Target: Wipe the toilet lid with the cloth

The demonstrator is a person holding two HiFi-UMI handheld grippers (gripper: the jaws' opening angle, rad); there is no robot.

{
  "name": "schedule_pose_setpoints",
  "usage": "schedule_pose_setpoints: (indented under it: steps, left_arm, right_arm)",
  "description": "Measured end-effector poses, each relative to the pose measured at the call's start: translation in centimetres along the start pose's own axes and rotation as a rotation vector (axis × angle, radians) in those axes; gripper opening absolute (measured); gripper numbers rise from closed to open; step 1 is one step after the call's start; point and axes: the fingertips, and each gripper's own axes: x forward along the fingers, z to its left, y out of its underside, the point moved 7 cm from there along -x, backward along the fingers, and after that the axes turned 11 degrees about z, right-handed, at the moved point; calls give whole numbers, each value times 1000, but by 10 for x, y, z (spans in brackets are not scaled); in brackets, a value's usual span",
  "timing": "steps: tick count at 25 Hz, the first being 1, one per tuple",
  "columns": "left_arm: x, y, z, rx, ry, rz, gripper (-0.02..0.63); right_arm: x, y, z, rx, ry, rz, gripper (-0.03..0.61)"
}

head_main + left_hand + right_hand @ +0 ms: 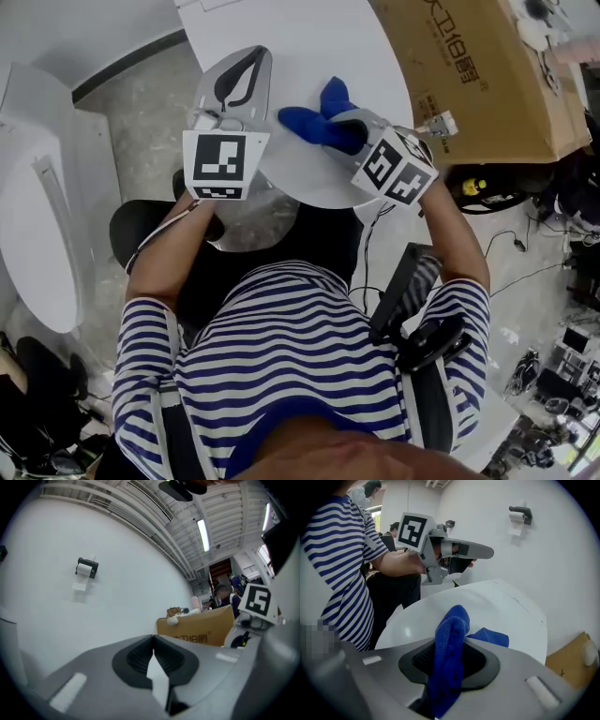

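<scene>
The white toilet lid (309, 56) lies closed below me. A blue cloth (305, 122) rests on its near part, bunched up, with my right gripper (342, 128) shut on it. In the right gripper view the cloth (450, 634) stands pinched between the jaws (449, 654), one corner trailing onto the lid (501, 606). My left gripper (251, 58) hovers just left of the cloth over the lid's near left edge, jaws shut on nothing (152, 638). The right gripper view also has the left gripper (461, 551), held level above the lid.
A large cardboard box (487, 75) stands right of the toilet. A toilet-paper holder (520, 513) hangs on the white wall behind it. A white fixture (37, 187) lies on the floor at left. Cables and gear litter the floor at right.
</scene>
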Motion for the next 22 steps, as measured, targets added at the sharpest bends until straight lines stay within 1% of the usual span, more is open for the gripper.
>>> schedule_pose_setpoints:
  steps: [6, 11, 14, 19, 22]
  left_arm:
    - [-4, 2, -4, 7, -7, 0, 3]
    - [-3, -5, -11, 17, 6, -12, 3]
    - [-5, -7, -13, 20, 5, -18, 3]
    - [-5, -9, -14, 23, -3, -16, 3]
    - [-7, -7, -13, 29, -14, -17, 3]
  right_arm:
    - [-15, 17, 46, -14, -28, 22, 120]
    - [-26, 25, 72, -13, -40, 36, 120]
    - [-31, 29, 87, -17, -61, 49, 120]
    - [-37, 34, 100, -29, -102, 66, 120]
    - [-36, 35, 101, -43, -111, 60, 120]
